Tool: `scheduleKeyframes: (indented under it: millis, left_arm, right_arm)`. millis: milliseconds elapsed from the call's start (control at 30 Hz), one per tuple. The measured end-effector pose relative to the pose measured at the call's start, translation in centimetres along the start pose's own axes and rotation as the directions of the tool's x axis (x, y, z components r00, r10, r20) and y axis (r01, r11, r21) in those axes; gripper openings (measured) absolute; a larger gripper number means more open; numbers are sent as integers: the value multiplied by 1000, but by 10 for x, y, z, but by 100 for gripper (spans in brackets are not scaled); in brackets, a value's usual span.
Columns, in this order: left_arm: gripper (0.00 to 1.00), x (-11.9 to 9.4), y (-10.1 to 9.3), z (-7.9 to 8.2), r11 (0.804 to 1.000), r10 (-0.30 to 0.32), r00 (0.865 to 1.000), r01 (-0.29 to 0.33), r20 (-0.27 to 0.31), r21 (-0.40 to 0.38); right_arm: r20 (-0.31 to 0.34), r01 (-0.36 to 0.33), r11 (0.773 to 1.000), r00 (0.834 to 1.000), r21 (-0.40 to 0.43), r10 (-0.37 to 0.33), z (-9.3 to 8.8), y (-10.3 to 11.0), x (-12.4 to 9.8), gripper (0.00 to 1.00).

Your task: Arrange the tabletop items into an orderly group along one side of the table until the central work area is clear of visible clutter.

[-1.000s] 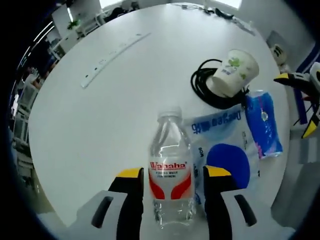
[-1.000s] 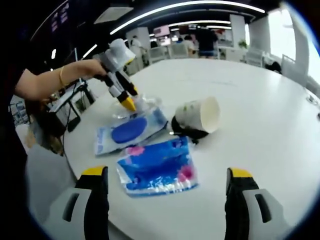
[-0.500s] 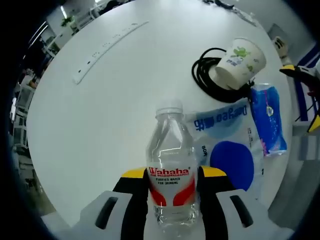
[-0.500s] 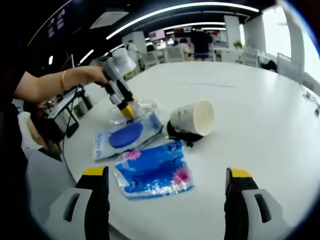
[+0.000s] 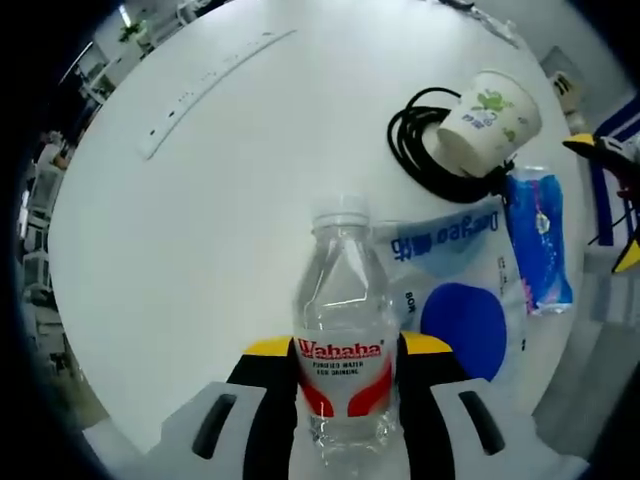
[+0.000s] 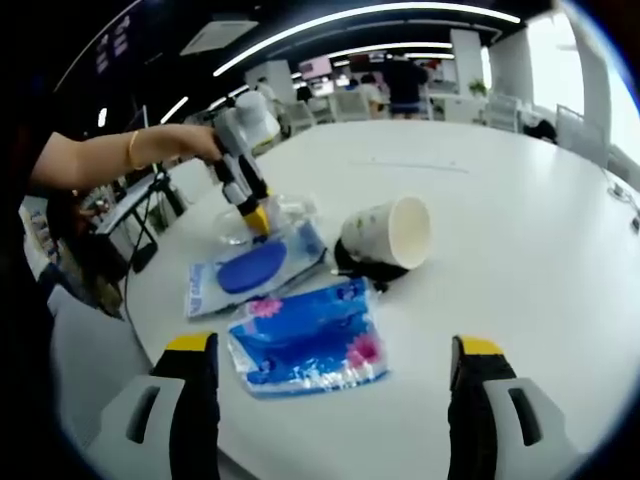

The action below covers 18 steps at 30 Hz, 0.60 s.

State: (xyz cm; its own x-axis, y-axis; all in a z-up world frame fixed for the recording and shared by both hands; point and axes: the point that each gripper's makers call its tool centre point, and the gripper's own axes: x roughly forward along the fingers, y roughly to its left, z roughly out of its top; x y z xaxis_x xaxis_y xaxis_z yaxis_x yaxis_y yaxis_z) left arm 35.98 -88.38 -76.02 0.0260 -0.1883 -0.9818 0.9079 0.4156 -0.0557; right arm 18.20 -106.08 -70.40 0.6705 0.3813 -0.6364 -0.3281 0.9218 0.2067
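The round white table (image 5: 200, 230) has wide free surface from 9 to 12 o'clock in the left gripper view. The left gripper (image 5: 344, 352) clenches one water bottle (image 5: 343, 345) near the table edge, jaws tighter than a second ago. One paper cup (image 5: 489, 118) lies on one black cable (image 5: 410, 160) at 2 o'clock (two blue packets beside). The right gripper (image 6: 330, 350) is released.
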Motion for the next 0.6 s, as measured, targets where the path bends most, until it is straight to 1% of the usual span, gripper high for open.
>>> scheduleKeyframes:
  millis: [100, 133, 200, 267, 300, 333, 467, 600]
  left_arm:
    - [36, 0, 2, 1, 1000, -8, 1000, 8, 9, 4]
    - [36, 0, 3, 2, 1000, -14, 1000, 14, 22, 0]
    - [36, -1, 4, 2, 1000, -18, 999, 18, 27, -9]
    - [35, -2, 2, 3, 999, -28, 998, 29, 55, -21]
    - [35, -3, 3, 4, 999, -30, 998, 31, 61, -26]
    - [35, -4, 2, 3, 999, -27, 998, 29, 61, -36]
    - [35, -10, 0, 7, 1000, -14, 996, 15, 88, -15]
    - [35, -13, 3, 9, 999, -4, 994, 7, 110, -33]
  right_arm:
    - [1, -1, 1000, 1000, -2, 1, 0, 1, 0, 94]
    - [0, -2, 1000, 1000, -2, 2, 0, 1, 0, 94]
    - [-1, 1, 1000, 1000, -2, -1, 0, 1, -1, 94]
    - [0, 3, 1000, 1000, -3, -3, 0, 1, -2, 94]
    - [0, 5, 1000, 1000, -1, -5, 0, 1, -2, 94]
    - [0, 6, 1000, 1000, -2, -6, 0, 1, -3, 94]
    - [0, 10, 1000, 1000, 1, -10, 0, 1, -3, 94]
    - [3, 7, 1000, 1000, 2, -7, 1, 2, -3, 94]
